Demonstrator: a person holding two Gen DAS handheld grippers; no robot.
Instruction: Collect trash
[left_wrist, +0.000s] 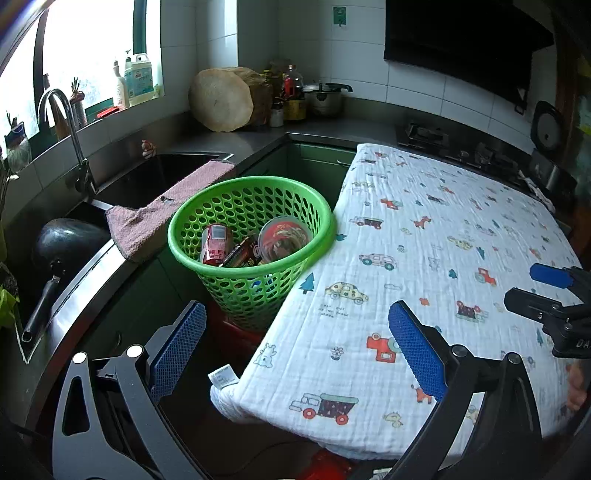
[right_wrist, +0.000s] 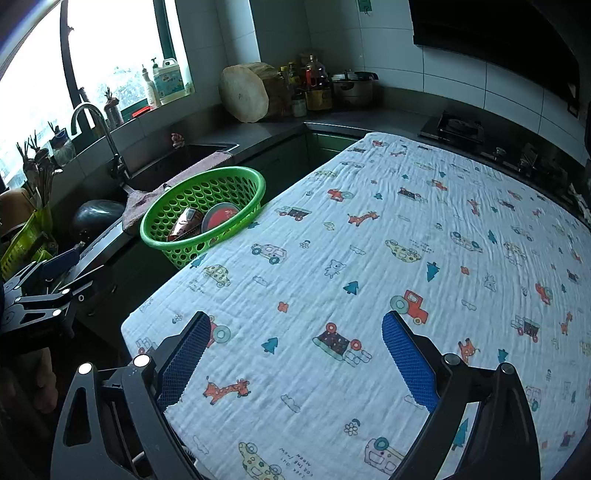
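Observation:
A green perforated basket (left_wrist: 207, 214) stands beside the left edge of the table; it also shows in the right wrist view (right_wrist: 159, 218). In it lie a red can (left_wrist: 216, 243), a dark wrapper (left_wrist: 242, 254) and a round red-lidded cup (left_wrist: 282, 238). My left gripper (left_wrist: 297, 321) is open and empty, held over the table's near left corner, short of the basket. My right gripper (right_wrist: 295, 328) is open and empty above the cloth. The right gripper also shows at the right edge of the left wrist view (left_wrist: 546, 291).
The table carries a white cloth printed with cars and animals (right_wrist: 369, 258). Behind the basket are a steel sink (left_wrist: 155, 177) with a tap (left_wrist: 62, 122), a pink towel (left_wrist: 159, 214) and a black pan (left_wrist: 62, 243). A stove (right_wrist: 458, 127) lies beyond the table.

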